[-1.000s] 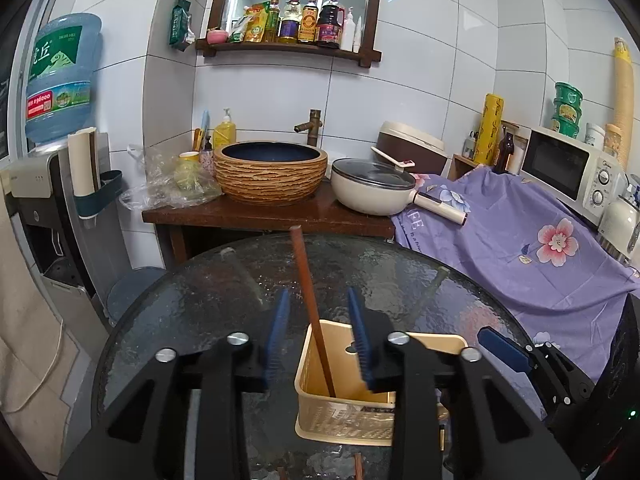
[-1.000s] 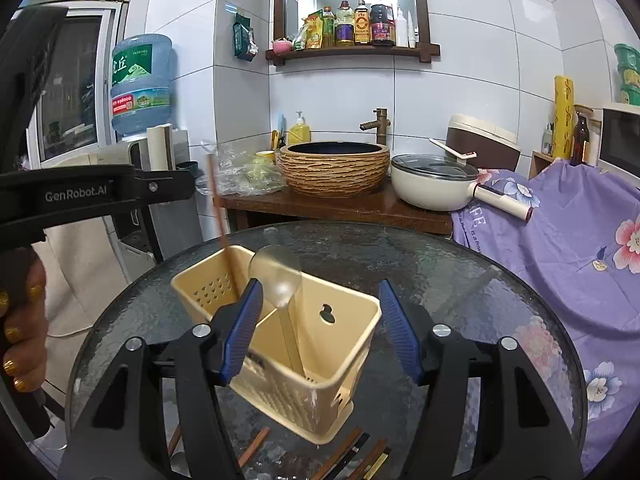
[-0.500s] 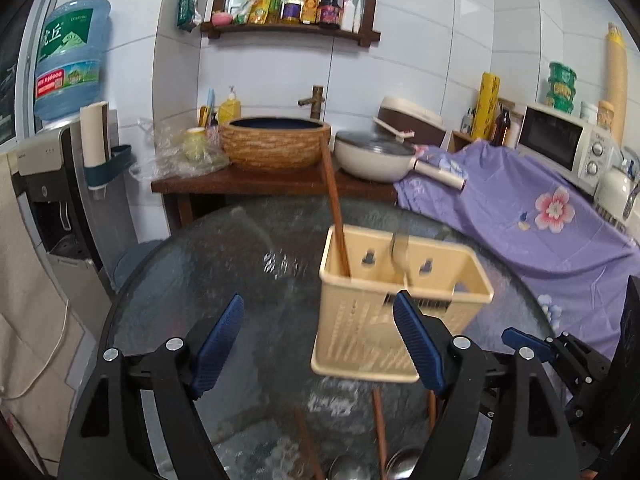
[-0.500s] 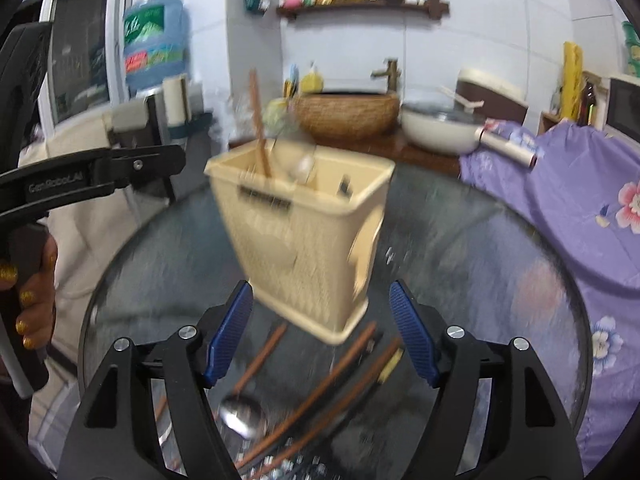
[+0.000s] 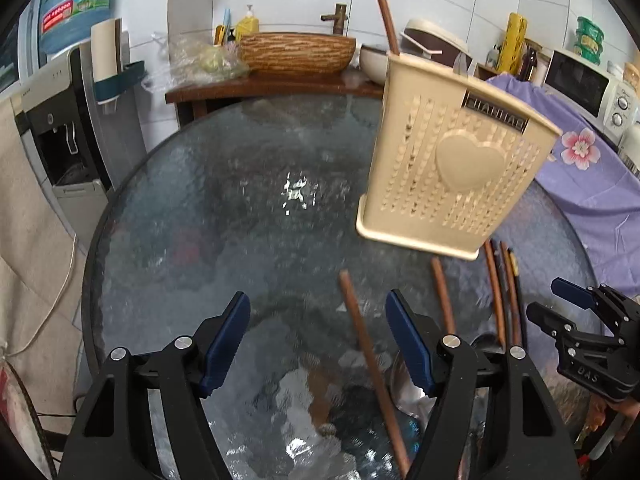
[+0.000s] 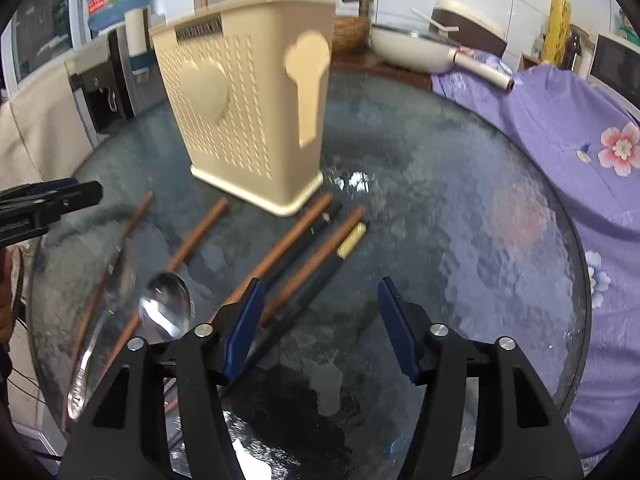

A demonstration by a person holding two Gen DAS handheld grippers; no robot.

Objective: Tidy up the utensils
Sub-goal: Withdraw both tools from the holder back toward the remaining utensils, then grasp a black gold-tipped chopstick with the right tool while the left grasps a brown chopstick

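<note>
A cream utensil holder [image 6: 248, 112] stands upright on a round glass table [image 6: 460, 240], one brown chopstick [image 5: 384, 12] poking out of its top. Loose chopsticks [image 6: 280, 256] and a metal spoon [image 6: 165, 308] lie on the glass just in front of it. The left gripper [image 5: 318, 340] and right gripper [image 6: 320, 328], jaws parted and lately narrowing, grasp nothing
</note>
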